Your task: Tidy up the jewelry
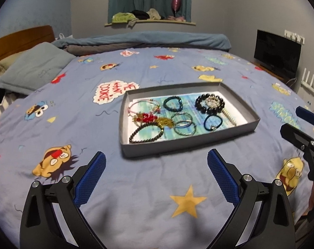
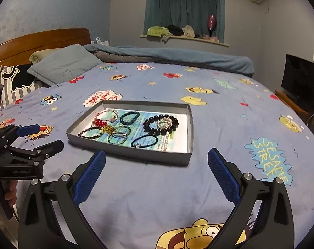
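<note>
A shallow grey tray [image 1: 184,143] [image 2: 128,152] lies on the bed with several bracelets in it: a black bead bracelet [image 1: 209,104] [image 2: 161,124], a teal braided one [image 1: 173,103] [image 2: 129,117], silver rings [image 1: 183,124] [image 2: 118,134], a dark hair tie [image 1: 213,122] [image 2: 144,141], a red and gold piece [image 1: 152,120] [image 2: 103,125]. My left gripper [image 1: 156,157] is open and empty, just short of the tray's near wall. My right gripper [image 2: 157,157] is open and empty, also just before the tray.
The bed has a blue cartoon-print sheet [image 1: 136,186] [image 2: 219,145]. Pillows [image 1: 32,68] [image 2: 61,66] lie at the far left, a rolled blanket [image 1: 146,39] at the far edge. A dark TV [image 1: 277,51] [image 2: 302,83] stands at the right.
</note>
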